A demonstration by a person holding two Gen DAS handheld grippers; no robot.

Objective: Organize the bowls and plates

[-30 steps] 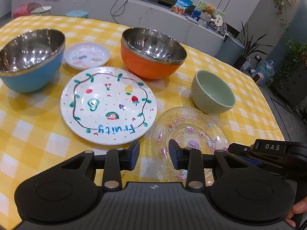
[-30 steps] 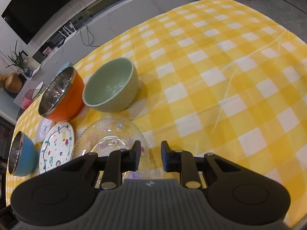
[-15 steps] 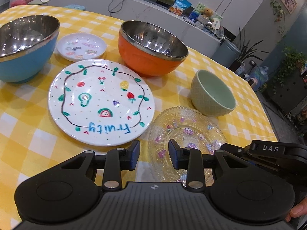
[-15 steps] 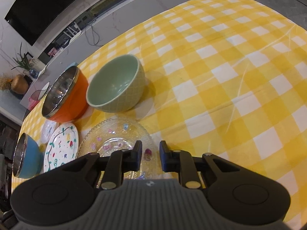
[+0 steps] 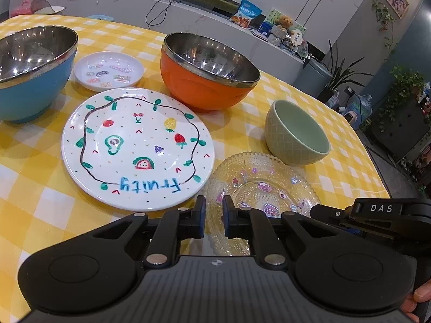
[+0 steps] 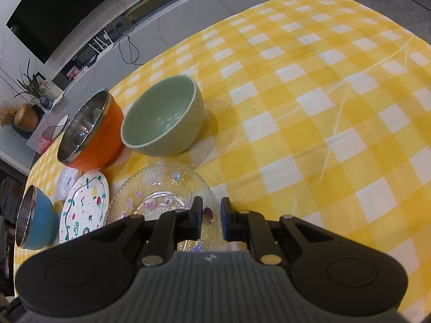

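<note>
A white "Fruity" plate [image 5: 137, 148] lies mid-table, with a clear glass plate [image 5: 258, 185] to its right. Behind them stand a blue steel bowl [image 5: 29, 78], a small white saucer [image 5: 107, 71], an orange steel bowl [image 5: 207, 72] and a green ceramic bowl [image 5: 296, 132]. My left gripper [image 5: 214, 218] is open by a narrow gap, empty, above the near edges of the two plates. My right gripper [image 6: 211, 219] is open by a narrow gap, its fingers astride the glass plate's [image 6: 161, 191] near right rim. The green bowl [image 6: 164, 115] and the orange bowl [image 6: 91, 132] lie beyond it.
The table [image 6: 323, 107] has a yellow checked cloth, wide and bare on its right side. The right gripper's body [image 5: 377, 215] shows at the left view's lower right. A counter [image 5: 188, 8] with snack bags and a router runs behind the table.
Both grippers have moved forward toward the dishes. The right gripper's fingers now straddle the glass plate's rim. Both jaws have narrowed slightly.
</note>
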